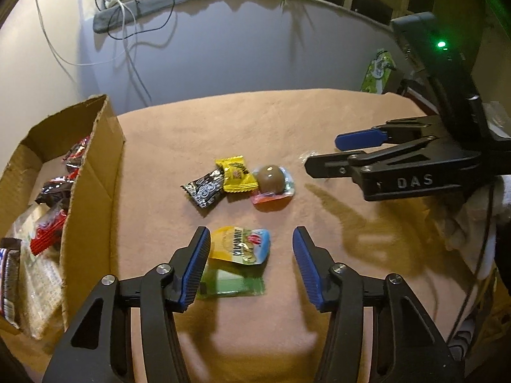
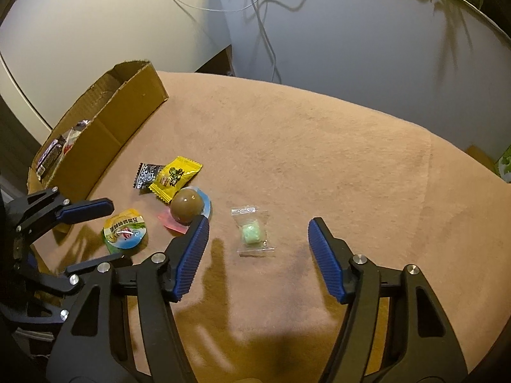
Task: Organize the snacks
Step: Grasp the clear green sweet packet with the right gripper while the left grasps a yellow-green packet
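- Blue-padded fingers of the left gripper [image 1: 250, 255] stand wide apart over a jelly cup [image 1: 244, 245] with a yellow and blue lid; the cup sits between the pads, close to the left one, though I cannot tell whether it touches.
- Under the cup's near edge lies a green packet [image 1: 238, 284], partly covered by it and by the left finger.
- Wide apart too is the right gripper [image 2: 258, 233], holding nothing, with a clear wrapper holding a pale green candy [image 2: 252, 233] on the cloth between its fingers.
- At 10 o'clock from that candy sits a cluster: a brown chocolate ball [image 2: 186, 209] in a clear blister, a yellow sachet [image 2: 175, 175] and a black wrapper [image 2: 147, 175], touching or overlapping one another.
- At 9 o'clock in the left wrist view, an open cardboard box [image 1: 92, 191] rests on the tan tablecloth [image 1: 287, 121]; inside it are red-and-black wrappers [image 1: 54, 191], a dark bar and some clear packets.
- Much of the box's contents is hidden by its near wall and cut off by the picture edge, so a count is not possible; the print on the wrappers is too blurred to read.
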A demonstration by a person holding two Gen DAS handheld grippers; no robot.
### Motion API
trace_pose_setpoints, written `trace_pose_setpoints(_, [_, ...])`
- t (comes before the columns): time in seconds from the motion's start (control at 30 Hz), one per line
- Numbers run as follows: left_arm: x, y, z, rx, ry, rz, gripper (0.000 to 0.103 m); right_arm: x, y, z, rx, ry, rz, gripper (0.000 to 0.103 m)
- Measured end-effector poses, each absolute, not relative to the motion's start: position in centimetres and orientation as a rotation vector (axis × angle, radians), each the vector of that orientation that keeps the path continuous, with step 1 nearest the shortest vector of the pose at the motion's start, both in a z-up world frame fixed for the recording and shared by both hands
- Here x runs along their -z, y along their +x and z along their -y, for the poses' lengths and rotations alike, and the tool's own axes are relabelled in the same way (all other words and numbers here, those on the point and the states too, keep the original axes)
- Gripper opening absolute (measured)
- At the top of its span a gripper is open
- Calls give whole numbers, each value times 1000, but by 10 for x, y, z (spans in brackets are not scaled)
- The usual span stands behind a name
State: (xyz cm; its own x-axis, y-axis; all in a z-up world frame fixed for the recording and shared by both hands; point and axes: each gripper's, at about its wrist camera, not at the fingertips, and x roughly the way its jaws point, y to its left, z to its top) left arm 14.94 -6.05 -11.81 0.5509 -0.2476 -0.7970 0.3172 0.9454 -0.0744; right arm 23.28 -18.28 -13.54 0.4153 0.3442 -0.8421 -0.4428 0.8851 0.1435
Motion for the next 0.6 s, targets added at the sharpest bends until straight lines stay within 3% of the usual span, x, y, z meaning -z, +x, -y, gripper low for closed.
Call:
trace_pose_setpoints(0.07, [122,152,60,327,87,-940,48,139,233,180,-503,-117,-1034,67])
trace_pose_setpoints(0.2, [130,156,56,314,76,-958,41,144,234,174,-505,-141,-1035,55])
trace_pose_setpoints(0.37, [130,154,57,312,81,-952,37,144,235,171,-505,-152,-1028,50])
trace_pose_setpoints(0.6, [131,155,55,310,78,-941,34,144,227,162,-495,-224,-1014,28])
